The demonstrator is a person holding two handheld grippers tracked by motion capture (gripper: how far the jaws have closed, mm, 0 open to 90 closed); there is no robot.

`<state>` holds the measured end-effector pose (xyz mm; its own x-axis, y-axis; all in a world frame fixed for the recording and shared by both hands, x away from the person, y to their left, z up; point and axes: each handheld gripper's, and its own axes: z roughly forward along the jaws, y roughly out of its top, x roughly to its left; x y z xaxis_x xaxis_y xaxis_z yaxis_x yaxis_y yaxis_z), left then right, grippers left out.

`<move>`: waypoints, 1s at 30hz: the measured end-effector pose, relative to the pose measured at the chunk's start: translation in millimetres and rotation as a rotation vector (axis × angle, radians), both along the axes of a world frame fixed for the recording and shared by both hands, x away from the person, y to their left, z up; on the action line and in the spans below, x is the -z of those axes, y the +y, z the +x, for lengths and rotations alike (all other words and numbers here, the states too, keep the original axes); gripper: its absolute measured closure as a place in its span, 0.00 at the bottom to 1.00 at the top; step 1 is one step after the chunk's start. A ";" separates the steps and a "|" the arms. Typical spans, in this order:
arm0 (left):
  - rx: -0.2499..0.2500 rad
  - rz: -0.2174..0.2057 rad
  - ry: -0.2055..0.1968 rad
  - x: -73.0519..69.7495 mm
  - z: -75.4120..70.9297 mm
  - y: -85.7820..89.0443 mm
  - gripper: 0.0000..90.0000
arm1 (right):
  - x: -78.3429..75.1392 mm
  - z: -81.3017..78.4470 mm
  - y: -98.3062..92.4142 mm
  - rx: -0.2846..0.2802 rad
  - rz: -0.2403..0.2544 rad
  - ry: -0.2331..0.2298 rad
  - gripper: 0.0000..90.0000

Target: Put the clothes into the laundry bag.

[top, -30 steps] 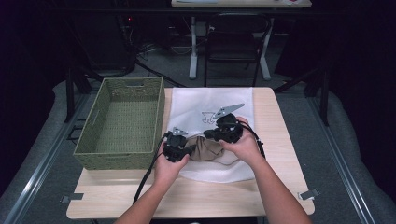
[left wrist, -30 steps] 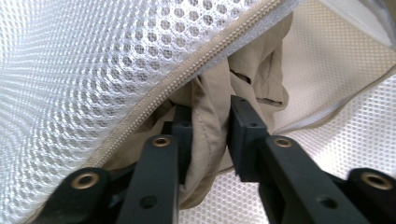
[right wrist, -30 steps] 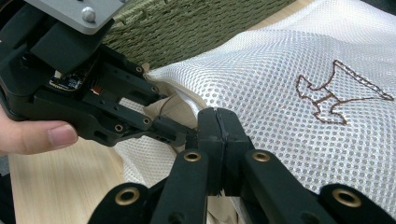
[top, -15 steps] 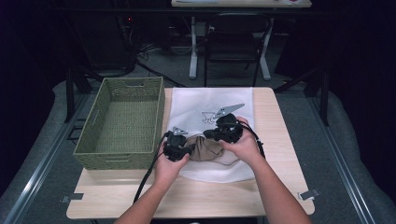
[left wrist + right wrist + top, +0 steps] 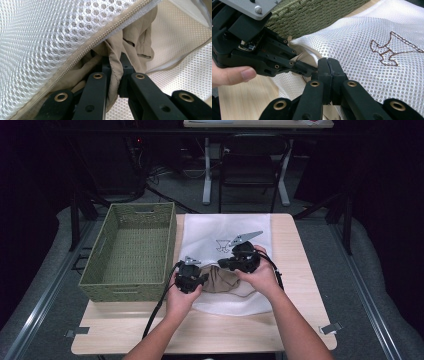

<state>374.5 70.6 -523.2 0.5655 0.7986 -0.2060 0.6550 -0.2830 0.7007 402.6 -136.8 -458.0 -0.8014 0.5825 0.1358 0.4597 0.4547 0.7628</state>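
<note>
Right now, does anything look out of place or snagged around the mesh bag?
Nothing is damaged or spilled. The tan garment bulges halfway out of the mesh bag at its zipper, pinched by the left gripper. The basket sits square.

The bag (image 5: pixel 227 232) is white mesh cloth with small holes and a zipper (image 5: pixel 100 40), and the garment (image 5: pixel 132 37) inside is soft, matt beige cloth. The basket (image 5: pixel 127 250) at the left is rough green woven material. The table (image 5: pixel 295 245) is smooth pale wood.

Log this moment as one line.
left gripper: shut on garment | right gripper: shut on mesh bag | basket: beside bag
</note>
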 end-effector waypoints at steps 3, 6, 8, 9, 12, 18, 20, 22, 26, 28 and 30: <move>-0.003 -0.010 -0.001 -0.5 -0.3 0.3 0.97 | 0.3 0.2 -0.4 0.003 0.001 0.002 1.00; -0.005 -0.022 -0.001 -1.6 -0.5 0.6 0.97 | 1.4 1.3 -1.3 0.004 0.007 0.003 1.00; -0.006 -0.032 -0.002 -1.7 -0.5 0.5 0.97 | 2.7 2.4 -2.6 0.007 0.012 0.013 1.00; -0.006 -0.033 -0.002 -1.8 -0.5 0.4 0.97 | 3.8 3.2 -3.2 0.009 0.016 0.016 1.00; -0.002 -0.037 0.002 -2.0 -1.0 -0.8 0.97 | 6.4 4.8 -5.4 0.021 0.023 0.029 1.00; -0.001 -0.056 -0.002 -3.0 -0.6 -2.7 0.97 | 4.6 3.6 -9.3 0.033 0.037 0.027 1.00; 0.001 -0.053 -0.004 -3.5 -0.8 -2.4 0.97 | 4.7 3.7 -9.3 0.033 0.037 0.027 1.00; 0.004 -0.049 -0.001 -4.4 -0.6 -1.1 0.97 | 5.0 3.7 -8.7 0.031 0.035 0.030 1.00; 0.003 -0.051 -0.002 -6.3 -0.5 0.3 0.97 | 5.1 3.7 -8.4 0.027 0.033 0.028 1.00; 0.002 -0.049 -0.004 -7.6 0.1 0.1 0.97 | 4.8 3.7 -8.7 0.027 0.035 0.029 1.00; 0.002 -0.044 -0.005 -9.2 1.2 0.2 0.97 | 4.5 3.3 -8.5 0.027 0.035 0.028 1.00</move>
